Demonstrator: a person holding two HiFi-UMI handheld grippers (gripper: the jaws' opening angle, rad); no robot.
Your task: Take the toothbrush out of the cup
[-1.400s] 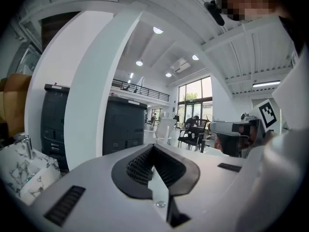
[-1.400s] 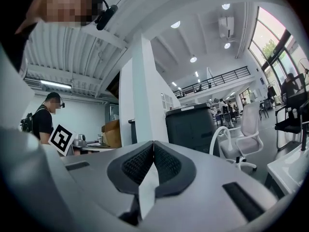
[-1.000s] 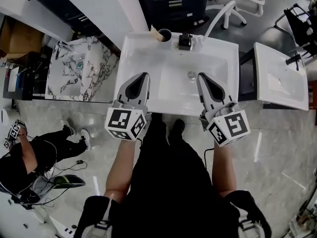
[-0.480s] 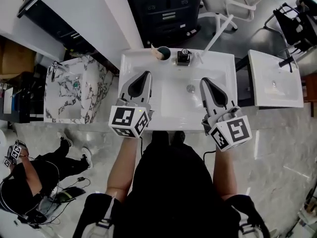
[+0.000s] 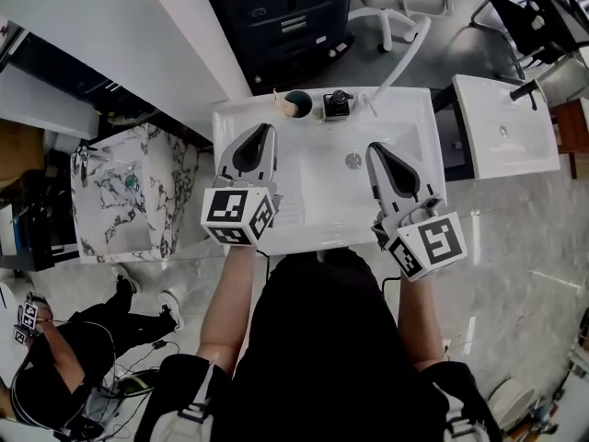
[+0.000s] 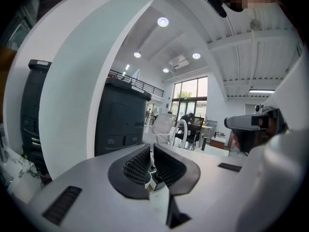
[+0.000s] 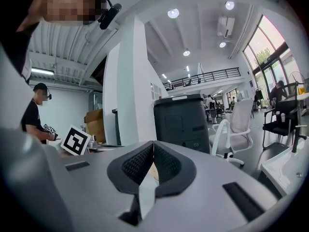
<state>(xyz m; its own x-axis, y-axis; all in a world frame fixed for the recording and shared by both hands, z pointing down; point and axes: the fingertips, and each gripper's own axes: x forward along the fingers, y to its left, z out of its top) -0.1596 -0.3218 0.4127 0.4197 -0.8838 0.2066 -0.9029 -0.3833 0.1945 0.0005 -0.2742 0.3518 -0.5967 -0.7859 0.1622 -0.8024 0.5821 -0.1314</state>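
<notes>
In the head view a dark cup [image 5: 299, 101] stands on the back rim of the white sink [image 5: 416, 118], left of the black faucet [image 5: 337, 105]. A pale toothbrush [image 5: 285, 105] leans out of the cup to the left. My left gripper [image 5: 264, 130] hangs over the sink's left side, shut and empty, its tips a short way in front of the cup. My right gripper [image 5: 373, 145] is over the basin's right side near the drain, also shut and empty. In the left gripper view the jaws [image 6: 151, 166] almost meet; in the right gripper view they [image 7: 153, 153] touch.
A marbled sink [image 5: 129, 187] stands at the left and another white sink [image 5: 504, 136] at the right. Behind the sink are a dark cabinet [image 5: 276, 17] and a white chair [image 5: 396, 21]. A person [image 5: 55, 389] crouches on the floor at lower left.
Both grippers have moved forward over the sink toward its back rim, the left one farther, so its tips are closer to the cup. Both stayed shut.
</notes>
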